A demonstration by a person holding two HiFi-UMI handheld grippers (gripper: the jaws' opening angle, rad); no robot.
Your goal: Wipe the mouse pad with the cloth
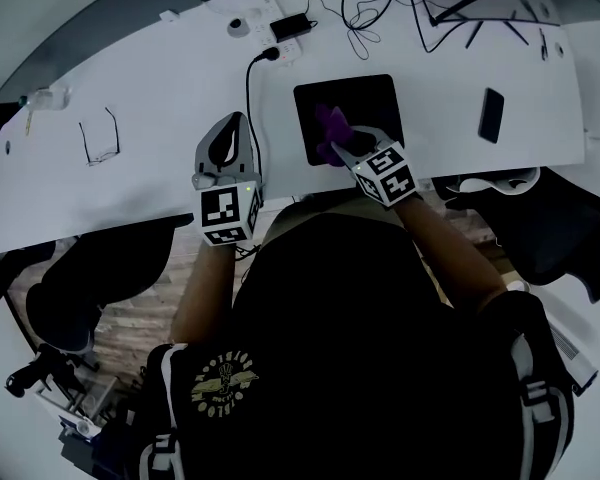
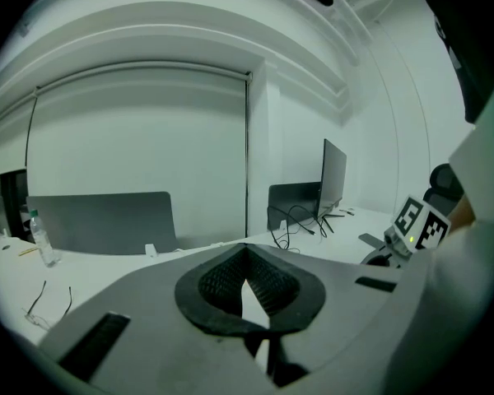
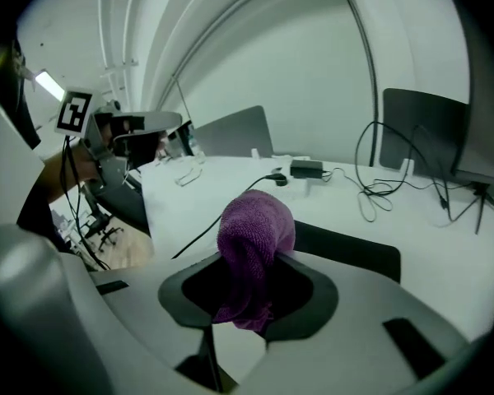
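Observation:
The black mouse pad lies on the white desk ahead of me. A bunched purple cloth rests on its near-left part, and my right gripper is shut on it. In the right gripper view the cloth stands up between the jaws of that gripper, with the mouse pad just beyond. My left gripper hovers over the desk to the left of the pad, shut and holding nothing.
A black cable runs between the left gripper and the pad. Glasses lie at the left, a phone at the right. A charger and tangled wires sit at the back. Office chairs stand below the desk edge.

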